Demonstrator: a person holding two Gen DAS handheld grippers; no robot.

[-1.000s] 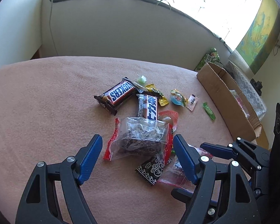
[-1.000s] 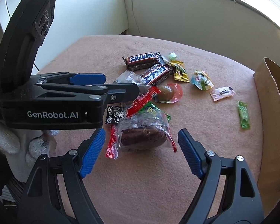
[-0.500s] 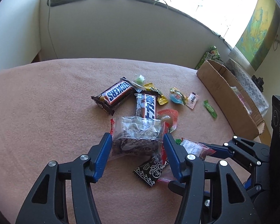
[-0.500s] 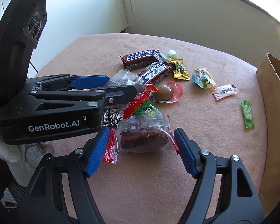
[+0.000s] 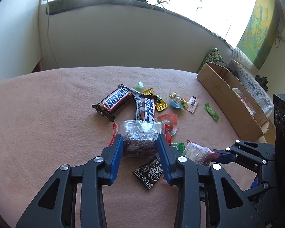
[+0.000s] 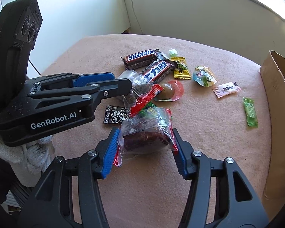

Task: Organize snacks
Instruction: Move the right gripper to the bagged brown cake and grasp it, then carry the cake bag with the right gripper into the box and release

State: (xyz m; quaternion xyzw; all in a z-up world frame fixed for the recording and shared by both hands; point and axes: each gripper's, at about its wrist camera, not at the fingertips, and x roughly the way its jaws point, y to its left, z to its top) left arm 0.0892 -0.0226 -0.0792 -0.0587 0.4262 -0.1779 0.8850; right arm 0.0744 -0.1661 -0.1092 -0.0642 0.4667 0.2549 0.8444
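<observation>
On the pink cloth (image 5: 47,114), left claw (image 5: 139,145) clamping one cake packet (image 5: 138,138) — right claw (image 6: 145,142) clamping another (image 6: 146,131).

left wrist: low, close | right wrist: low, close | shared: snack pile (image 5: 142,114)

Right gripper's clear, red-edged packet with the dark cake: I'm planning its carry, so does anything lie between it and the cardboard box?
Only one small thing: the green wrapped candy lies flat on the pink cloth between the clear, red-edged packet, pinched in the right gripper, and the cardboard box. A lifted carry should clear it.
</observation>
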